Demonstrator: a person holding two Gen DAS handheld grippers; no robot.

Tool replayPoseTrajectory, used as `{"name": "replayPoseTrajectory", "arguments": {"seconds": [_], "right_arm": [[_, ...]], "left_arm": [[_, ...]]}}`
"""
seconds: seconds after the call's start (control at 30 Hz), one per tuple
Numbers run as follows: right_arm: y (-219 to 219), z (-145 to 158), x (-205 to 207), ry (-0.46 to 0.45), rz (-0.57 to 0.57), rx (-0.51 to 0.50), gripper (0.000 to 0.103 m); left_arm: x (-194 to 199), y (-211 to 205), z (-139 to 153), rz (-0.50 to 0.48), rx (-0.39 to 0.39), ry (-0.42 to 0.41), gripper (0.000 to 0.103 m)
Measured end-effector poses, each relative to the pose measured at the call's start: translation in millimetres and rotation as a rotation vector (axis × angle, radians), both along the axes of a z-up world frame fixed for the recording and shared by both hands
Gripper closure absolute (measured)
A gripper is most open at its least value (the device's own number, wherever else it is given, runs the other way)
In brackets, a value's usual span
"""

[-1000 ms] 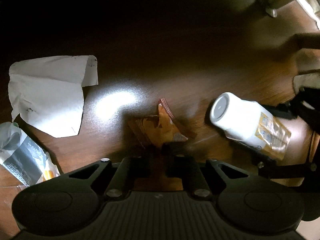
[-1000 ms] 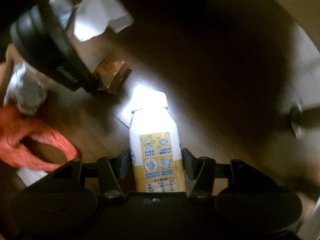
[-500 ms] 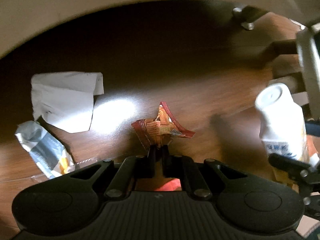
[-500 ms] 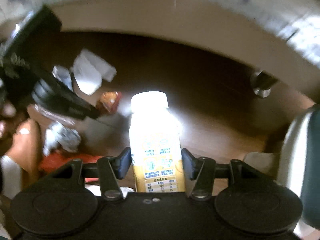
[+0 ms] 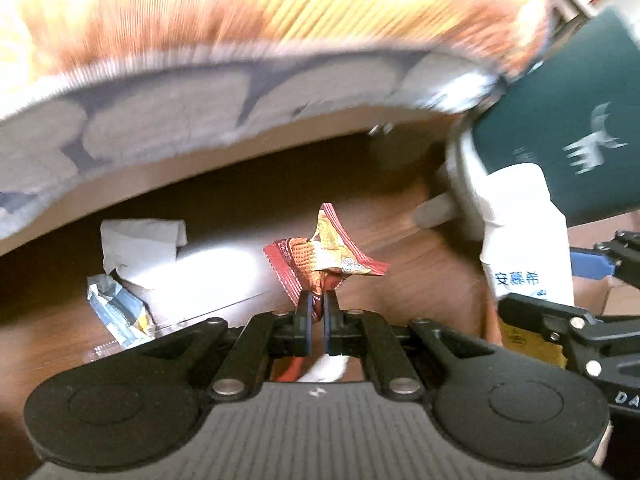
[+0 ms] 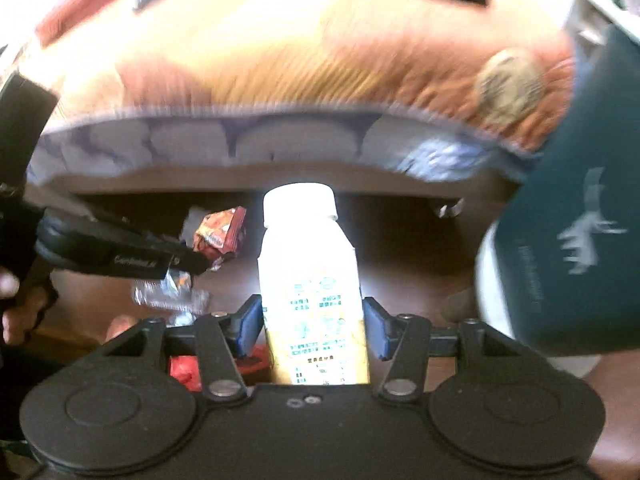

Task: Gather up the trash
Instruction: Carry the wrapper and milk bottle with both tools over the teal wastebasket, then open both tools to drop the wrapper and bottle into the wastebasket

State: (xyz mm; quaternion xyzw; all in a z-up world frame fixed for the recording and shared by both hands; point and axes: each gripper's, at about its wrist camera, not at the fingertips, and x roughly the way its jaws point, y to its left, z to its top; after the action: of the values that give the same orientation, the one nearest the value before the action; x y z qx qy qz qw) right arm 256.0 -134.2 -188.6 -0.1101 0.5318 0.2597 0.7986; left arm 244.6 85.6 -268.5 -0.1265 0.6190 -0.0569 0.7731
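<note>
My left gripper is shut on a crumpled red and gold snack wrapper and holds it above the dark wooden floor. My right gripper is shut on a white and yellow drink bottle, held upright. The bottle also shows at the right of the left wrist view, and the wrapper at the left of the right wrist view. A white paper sheet and a silver foil packet lie on the floor at the left.
A dark green bin with a white liner stands at the right, also in the right wrist view. A sofa with orange cover runs along the back. A red bag lies under my right gripper.
Both grippers have risen from the floor with their loads. The views now tilt up to the sofa and the green bin, which is nearer on the right.
</note>
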Motion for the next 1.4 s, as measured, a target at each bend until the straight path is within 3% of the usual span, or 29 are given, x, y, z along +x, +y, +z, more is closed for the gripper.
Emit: {"name": "replayPoseTrajectory", "arguments": {"seconds": [0.3,0.5,0.7,0.97,1.23,1.4], "right_arm": [[-64.8,102.2,-23.1,-0.194,-0.125,0.102,0.051],[-117.5,147.8,-22.5,-0.296,-0.223,0.151,0.051],[-162.1,175.8,-4.8,-0.394,-0.312,0.169,0.051],[-205.9,167.6,34.3,-0.403,-0.424,0.169,0.051],[-241.5,129.2,84.8,-0.322,-0.543,0.149,0.051],[-250.4,111.2,100.8,-0.296,-0.549,0.144,0.051]], "left_arm": [[-14.7,-54.3,128.1,0.015,-0.032,-0.222,0.098],[-4.5,-104.1,201.1,-0.035,-0.016,-0.373,0.098],[22.8,-162.1,249.6,-0.105,-0.011,-0.466,0.098],[72.4,-237.6,263.3,-0.204,-0.009,-0.483,0.098],[111.5,-290.4,225.3,-0.289,0.029,-0.404,0.098],[123.9,-314.7,197.7,-0.348,0.073,-0.358,0.098]]}}
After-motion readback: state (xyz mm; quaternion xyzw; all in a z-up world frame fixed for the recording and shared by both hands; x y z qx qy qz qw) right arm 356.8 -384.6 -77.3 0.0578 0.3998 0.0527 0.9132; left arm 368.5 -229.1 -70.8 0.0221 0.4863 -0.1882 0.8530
